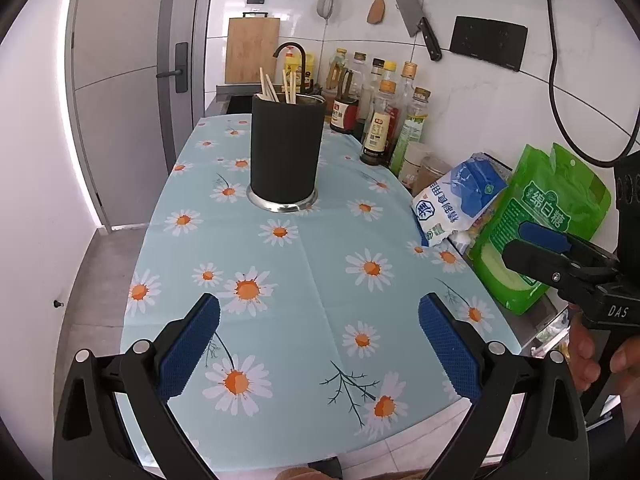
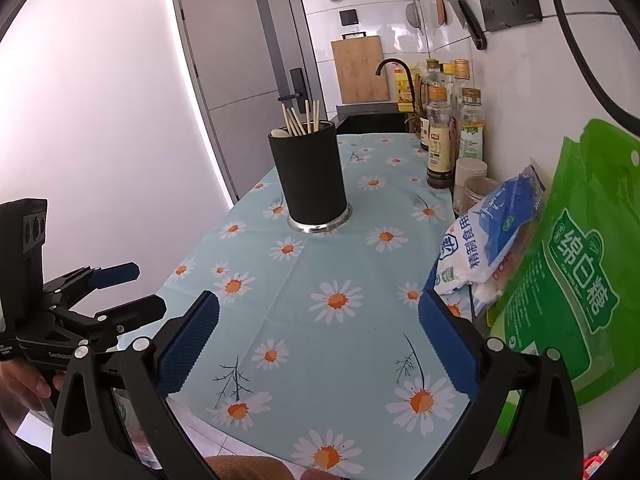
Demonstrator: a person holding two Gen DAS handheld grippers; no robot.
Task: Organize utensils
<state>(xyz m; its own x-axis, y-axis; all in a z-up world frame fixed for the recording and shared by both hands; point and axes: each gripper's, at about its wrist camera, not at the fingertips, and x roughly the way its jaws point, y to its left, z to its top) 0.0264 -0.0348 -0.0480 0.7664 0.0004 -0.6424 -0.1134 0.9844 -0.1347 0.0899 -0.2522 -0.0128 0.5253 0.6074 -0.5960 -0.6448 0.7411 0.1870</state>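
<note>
A black cylindrical utensil holder [image 1: 285, 152] with a steel base stands upright on the daisy tablecloth [image 1: 320, 256]. Several wooden chopsticks [image 1: 280, 86] stick out of it. In the right wrist view the holder [image 2: 310, 176] also shows the chopsticks [image 2: 298, 118] and a pale spoon end [image 2: 279, 133]. My left gripper [image 1: 319, 320] is open and empty above the cloth's near end; it also shows in the right wrist view [image 2: 136, 288]. My right gripper [image 2: 319, 318] is open and empty, and also shows at the right of the left wrist view [image 1: 524, 244].
Sauce and oil bottles [image 1: 380, 120] line the right wall. Two small jars [image 1: 424, 164], a blue-white salt bag [image 1: 460, 200] and a green sugar bag [image 1: 540, 224] sit on the right. A sink with a black faucet [image 1: 290, 50] lies behind. Cleaver, spatula and strainer hang on the wall.
</note>
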